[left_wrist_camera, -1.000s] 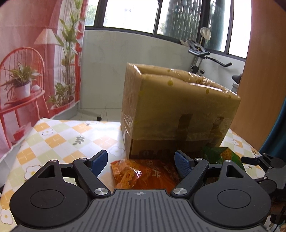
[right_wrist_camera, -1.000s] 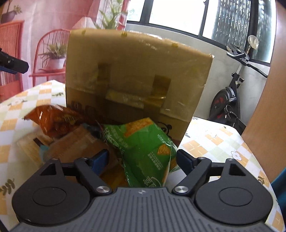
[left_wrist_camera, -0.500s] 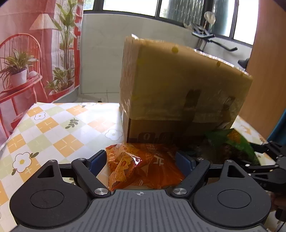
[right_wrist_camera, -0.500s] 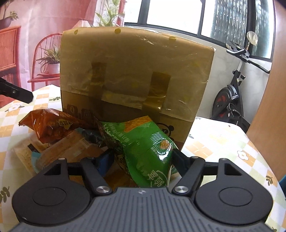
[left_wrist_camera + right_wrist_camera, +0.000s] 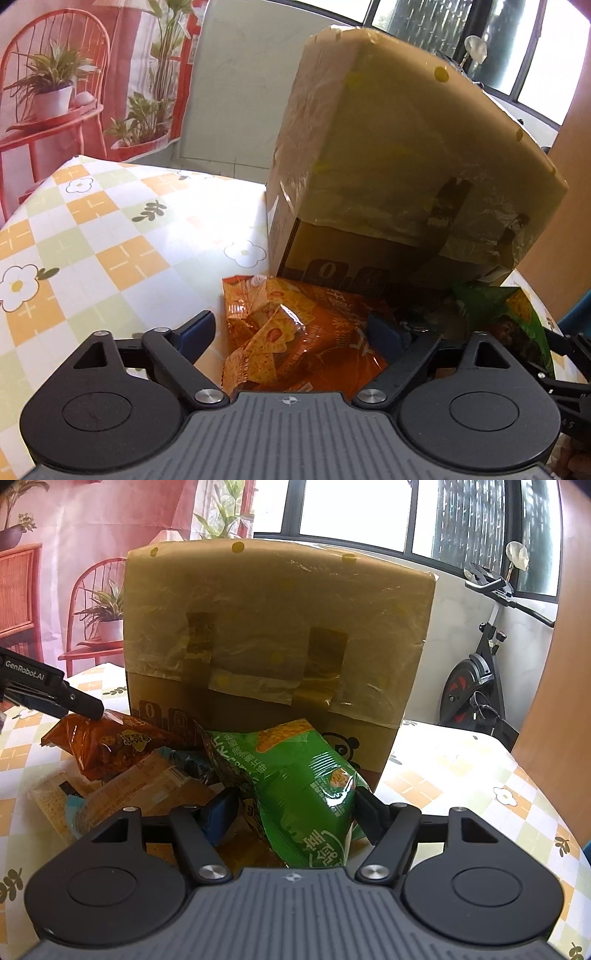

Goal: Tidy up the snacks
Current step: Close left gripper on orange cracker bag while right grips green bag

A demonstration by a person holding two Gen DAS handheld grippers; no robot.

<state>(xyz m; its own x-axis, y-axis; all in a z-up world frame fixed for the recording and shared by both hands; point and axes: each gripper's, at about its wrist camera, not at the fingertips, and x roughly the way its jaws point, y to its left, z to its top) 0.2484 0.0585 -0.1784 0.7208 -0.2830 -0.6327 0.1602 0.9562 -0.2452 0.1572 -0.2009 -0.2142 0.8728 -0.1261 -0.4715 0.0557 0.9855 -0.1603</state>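
A taped cardboard box (image 5: 277, 638) stands on the table (image 5: 461, 775). Snack packets are heaped against its near side: a chip bag (image 5: 303, 790) to the right, another snack bag (image 5: 110, 742) to the left, and biscuit packets (image 5: 122, 794) lying in front, partly under them.

Left hand-held gripper (image 5: 291, 334): pointed downward, jaws spread wide, just been opening.
Right hand-held gripper (image 5: 295, 808): angled down, jaws narrowed, pads pressing inward.

Left gripper (image 5: 286, 332), right gripper (image 5: 291, 808): matte black linkage arms, silver pivot screws, round black discs, ribbed grey housing, blue finger pads (image 5: 195, 332). White "GenRobot.AI" lettering on left gripper's side.
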